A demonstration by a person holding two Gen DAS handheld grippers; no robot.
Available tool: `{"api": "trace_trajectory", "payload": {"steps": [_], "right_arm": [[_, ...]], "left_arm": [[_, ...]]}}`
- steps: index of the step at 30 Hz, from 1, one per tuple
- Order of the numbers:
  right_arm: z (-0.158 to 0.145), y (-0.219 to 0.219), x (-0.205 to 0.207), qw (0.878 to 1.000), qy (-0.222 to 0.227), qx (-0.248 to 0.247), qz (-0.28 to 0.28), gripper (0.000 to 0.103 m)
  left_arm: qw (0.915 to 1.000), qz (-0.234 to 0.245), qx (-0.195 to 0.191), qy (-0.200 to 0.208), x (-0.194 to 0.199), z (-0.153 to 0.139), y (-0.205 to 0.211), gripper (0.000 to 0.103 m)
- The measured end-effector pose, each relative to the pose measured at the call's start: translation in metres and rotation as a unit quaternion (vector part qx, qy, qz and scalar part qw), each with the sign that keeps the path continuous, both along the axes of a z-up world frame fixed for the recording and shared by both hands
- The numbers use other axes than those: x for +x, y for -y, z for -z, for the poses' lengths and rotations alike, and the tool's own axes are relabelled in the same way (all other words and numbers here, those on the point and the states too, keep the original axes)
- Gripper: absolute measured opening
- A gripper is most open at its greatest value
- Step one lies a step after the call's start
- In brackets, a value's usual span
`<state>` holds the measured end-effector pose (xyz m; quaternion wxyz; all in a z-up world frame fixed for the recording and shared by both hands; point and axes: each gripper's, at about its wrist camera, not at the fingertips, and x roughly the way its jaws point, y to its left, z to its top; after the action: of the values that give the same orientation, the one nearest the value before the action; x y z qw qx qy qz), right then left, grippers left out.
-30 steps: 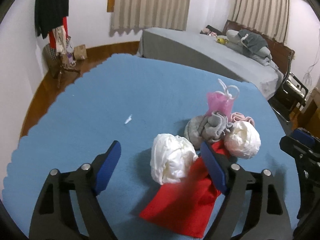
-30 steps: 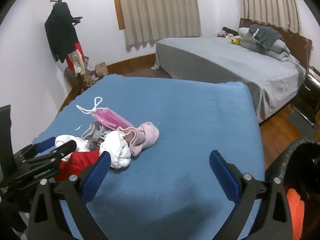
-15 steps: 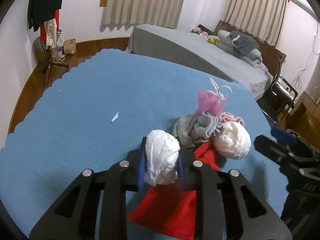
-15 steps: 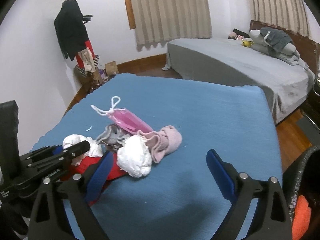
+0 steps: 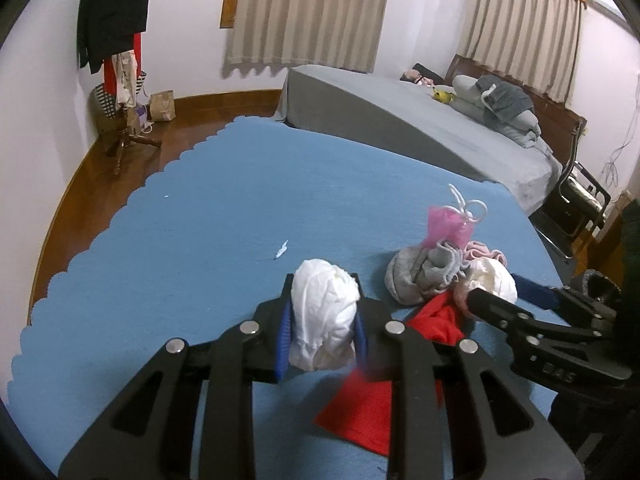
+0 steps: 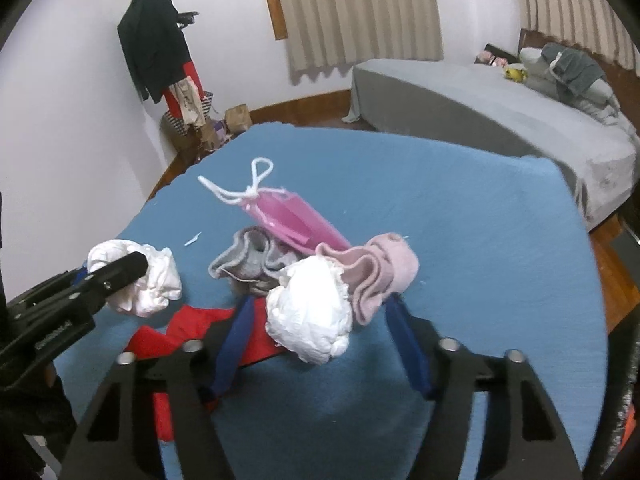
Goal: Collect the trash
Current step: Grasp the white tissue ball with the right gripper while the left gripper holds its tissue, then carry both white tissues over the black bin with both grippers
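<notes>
On the far left a coat rack [image 5: 116, 40] stood against the wall, dark clothes hanging from it, with a paper bag [image 5: 162, 105] on the floor beside it. The blue worktop [image 5: 200, 220] spread out from there, bare but for a tiny white scrap [image 5: 282, 249]. The left gripper [image 5: 322, 330] had its blue fingers [image 5: 283, 338] clenched on a white wad [image 5: 323, 316] of crumpled tissue, which bulged above and below the pads. Under and just right of it lay a red cloth [image 5: 368, 408], flat on the worktop. Next came a grey sock [image 5: 424, 276], bunched up, with a pink mask [image 5: 450, 226] and its white loops behind it and a pink sock [image 6: 376, 276] touching both. The second wad [image 6: 310, 318] sat in front of the socks, against the pink one. The right gripper [image 6: 320, 340] was closing around that second wad; the wad was between its fingers [image 6: 234, 340], but a gap showed on each side and the pads were not pressing it. Farther right, beyond the worktop, stood a grey bed [image 5: 420, 128] with pillows and clothes heaped at its head.
</notes>
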<state>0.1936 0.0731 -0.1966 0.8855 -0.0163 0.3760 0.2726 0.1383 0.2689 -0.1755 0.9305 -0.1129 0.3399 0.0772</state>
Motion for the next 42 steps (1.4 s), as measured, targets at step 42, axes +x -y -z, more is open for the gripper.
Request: {"api": "trace_trajectory", "payload": {"steps": [42], "right_arm": [[-0.064,0.109,-0.053,0.997,0.016,0.06,0.036,0.034]], "left_arm": [[0.9952,0.086,-0.002,0.047,-0.023,-0.051,0.111,0.024]]}}
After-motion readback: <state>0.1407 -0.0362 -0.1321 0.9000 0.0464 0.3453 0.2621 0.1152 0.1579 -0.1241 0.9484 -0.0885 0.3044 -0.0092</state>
